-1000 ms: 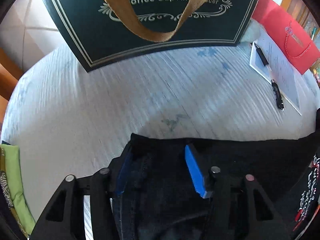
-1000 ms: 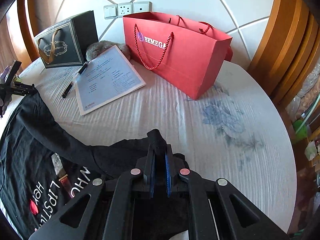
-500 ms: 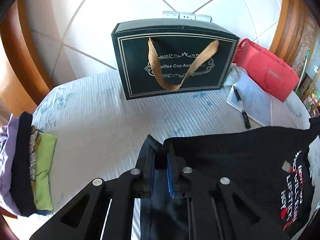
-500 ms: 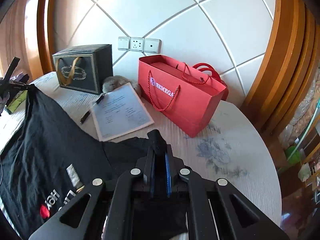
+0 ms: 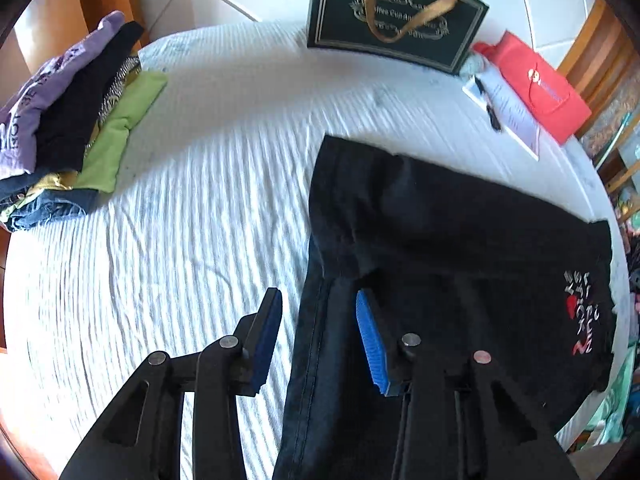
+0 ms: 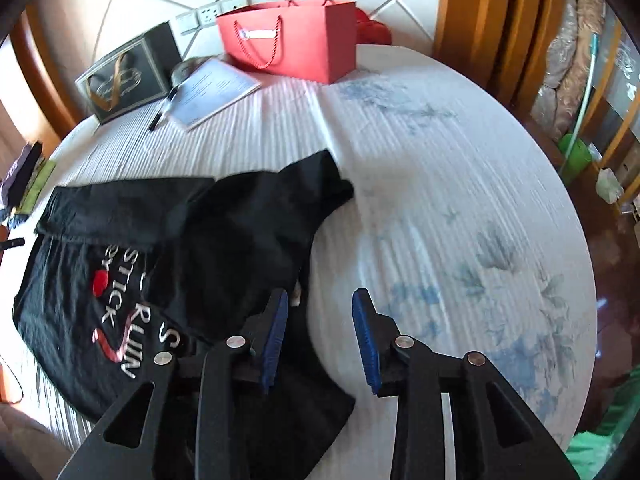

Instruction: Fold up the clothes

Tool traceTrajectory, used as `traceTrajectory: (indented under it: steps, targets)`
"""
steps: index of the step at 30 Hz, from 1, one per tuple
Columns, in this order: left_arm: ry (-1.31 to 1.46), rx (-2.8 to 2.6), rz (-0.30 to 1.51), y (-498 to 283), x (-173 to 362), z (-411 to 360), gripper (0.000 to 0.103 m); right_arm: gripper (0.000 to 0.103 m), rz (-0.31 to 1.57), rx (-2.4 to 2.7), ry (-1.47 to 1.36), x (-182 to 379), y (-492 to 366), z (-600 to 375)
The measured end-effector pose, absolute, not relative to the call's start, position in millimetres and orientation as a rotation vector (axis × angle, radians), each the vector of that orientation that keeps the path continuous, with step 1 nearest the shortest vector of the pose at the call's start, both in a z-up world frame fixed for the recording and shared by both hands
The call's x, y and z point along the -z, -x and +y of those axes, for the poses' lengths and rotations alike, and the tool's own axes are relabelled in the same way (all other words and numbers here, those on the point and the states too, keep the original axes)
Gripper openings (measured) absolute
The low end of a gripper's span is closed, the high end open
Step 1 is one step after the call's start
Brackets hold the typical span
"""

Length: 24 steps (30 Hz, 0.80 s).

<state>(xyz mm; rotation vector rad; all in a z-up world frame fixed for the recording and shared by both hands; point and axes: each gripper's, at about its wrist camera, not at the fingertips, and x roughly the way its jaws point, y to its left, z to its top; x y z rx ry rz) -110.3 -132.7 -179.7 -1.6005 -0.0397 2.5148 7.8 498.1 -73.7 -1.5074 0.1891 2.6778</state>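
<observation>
A black T-shirt (image 5: 460,248) with red and white lettering lies on the white ribbed bedcover (image 5: 192,216), its far part folded over toward me. It also shows in the right wrist view (image 6: 224,236), where a sleeve sticks out to the right. My left gripper (image 5: 318,312) is open and empty above the shirt's left edge. My right gripper (image 6: 320,316) is open and empty above the shirt's right edge.
A stack of folded clothes (image 5: 68,120) lies at the far left. A dark gift bag (image 5: 396,16), a red paper bag (image 6: 292,40), a paper sheet (image 6: 212,90) and a pen (image 6: 162,112) stand at the back. Wooden bed frame (image 6: 480,20) curves around.
Both grippers held the shirt's corners lifted half a second ago. Now both have opened and let go, and the shirt lies on the bed with its far part folded over.
</observation>
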Motion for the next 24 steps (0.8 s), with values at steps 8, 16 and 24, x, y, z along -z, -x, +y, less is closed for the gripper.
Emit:
traceTrajectory:
  steps: [8,16,24]
  targets:
    - [1.614,-2.527,-0.148,168.7,179.2,-120.7,0.048,0.033,0.338,-2.639,1.508,61.6,56.1,511.6]
    - [1.721,-2.462,-0.033,220.8,198.7,-89.0,0.048,0.043,0.539,-2.538,1.635,83.5,116.0,529.8]
    - [1.761,-2.452,0.118,229.6,215.2,-70.4,0.044,0.040,0.557,-2.396,1.800,125.3,157.9,523.7]
